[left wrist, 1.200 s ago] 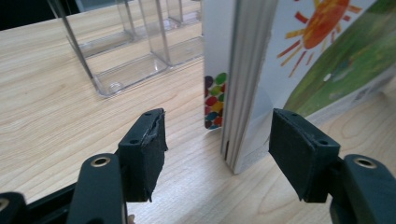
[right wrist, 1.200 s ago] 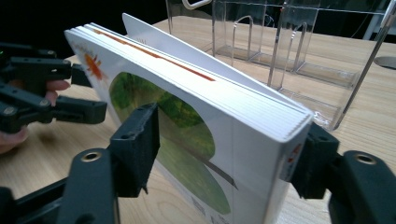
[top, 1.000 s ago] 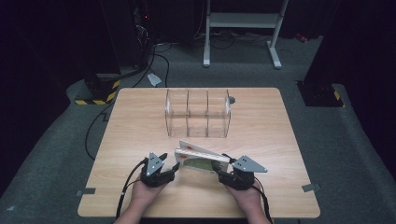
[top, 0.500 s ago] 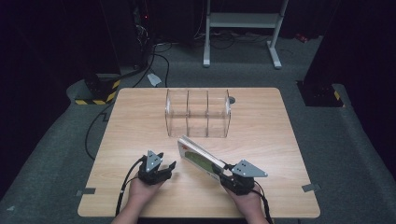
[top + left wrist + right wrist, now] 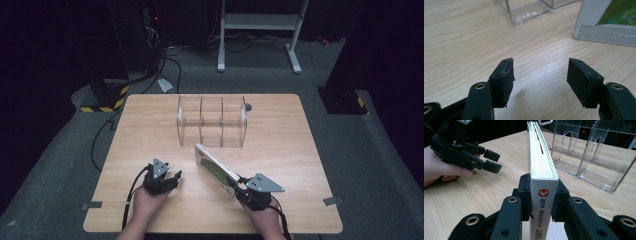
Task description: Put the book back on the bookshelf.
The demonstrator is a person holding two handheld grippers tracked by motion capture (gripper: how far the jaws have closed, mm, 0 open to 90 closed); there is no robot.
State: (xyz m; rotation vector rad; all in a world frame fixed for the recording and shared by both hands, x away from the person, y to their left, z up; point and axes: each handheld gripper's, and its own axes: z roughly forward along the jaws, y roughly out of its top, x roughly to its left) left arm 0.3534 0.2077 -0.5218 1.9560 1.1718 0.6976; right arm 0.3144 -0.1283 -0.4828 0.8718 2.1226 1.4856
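Note:
A thin white book (image 5: 216, 169) with a green cover picture stands on edge, tilted, near the table's front middle. My right gripper (image 5: 242, 188) is shut on its near end; in the right gripper view the jaws pinch the spine (image 5: 543, 195) from both sides. My left gripper (image 5: 170, 179) rests low on the table at the front left, open, with bare wood between its pads (image 5: 504, 80). The book's corner (image 5: 607, 23) lies ahead and to the right of it. A clear acrylic holder (image 5: 212, 120) with three compartments stands behind the book.
The wooden table (image 5: 280, 130) has open surface to the left and right of the holder. A small dark round object (image 5: 248, 107) lies at the holder's back right corner. Cables (image 5: 107, 135) hang off the table's left side to the floor.
My left gripper let go of the book and drew back to the left and toward the front edge. The right gripper moved slightly nearer with the book, which now stands more upright.

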